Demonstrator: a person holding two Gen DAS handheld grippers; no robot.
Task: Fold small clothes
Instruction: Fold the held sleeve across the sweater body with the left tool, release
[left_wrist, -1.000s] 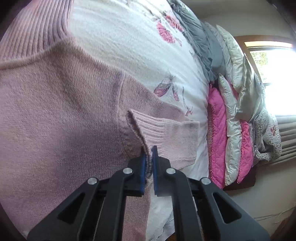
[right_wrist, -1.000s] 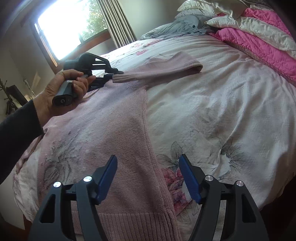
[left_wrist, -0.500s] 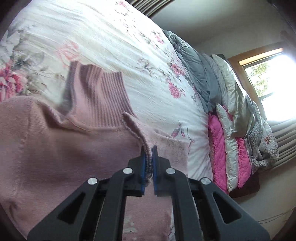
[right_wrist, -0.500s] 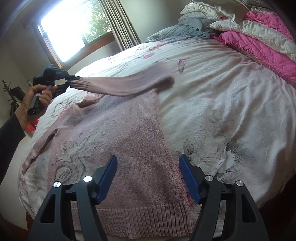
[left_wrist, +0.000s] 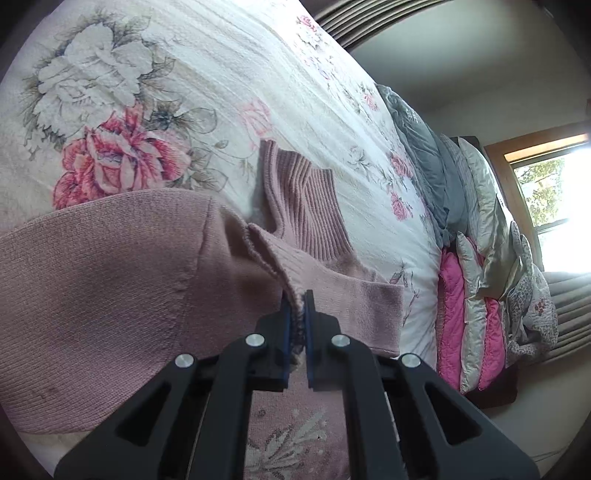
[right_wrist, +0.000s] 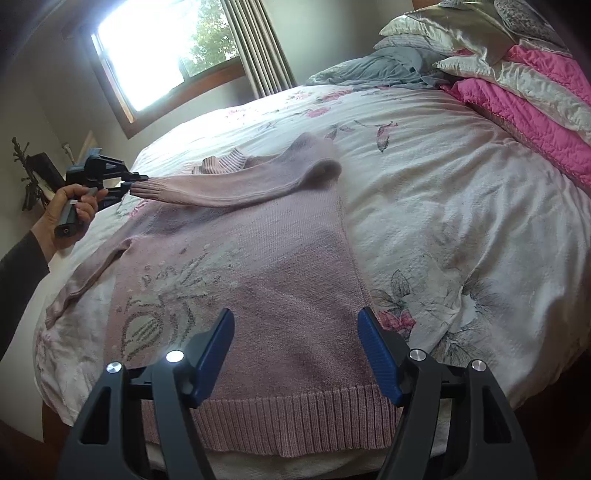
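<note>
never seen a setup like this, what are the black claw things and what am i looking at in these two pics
The black claws are hand-held grippers, one in each of a person's hands, each with a camera looking along its two fingers. There is no robot arm.

One picture is from the left gripper. It is shut on the cuff of a pink sweater, lifting that sleeve across the body.

The other is from the right gripper, open and holding nothing, above the sweater's hem. In that view you can see the hand holding the left gripper.

The sweater lies flat on a floral bedspread, with pillows stacked at the head.
</note>
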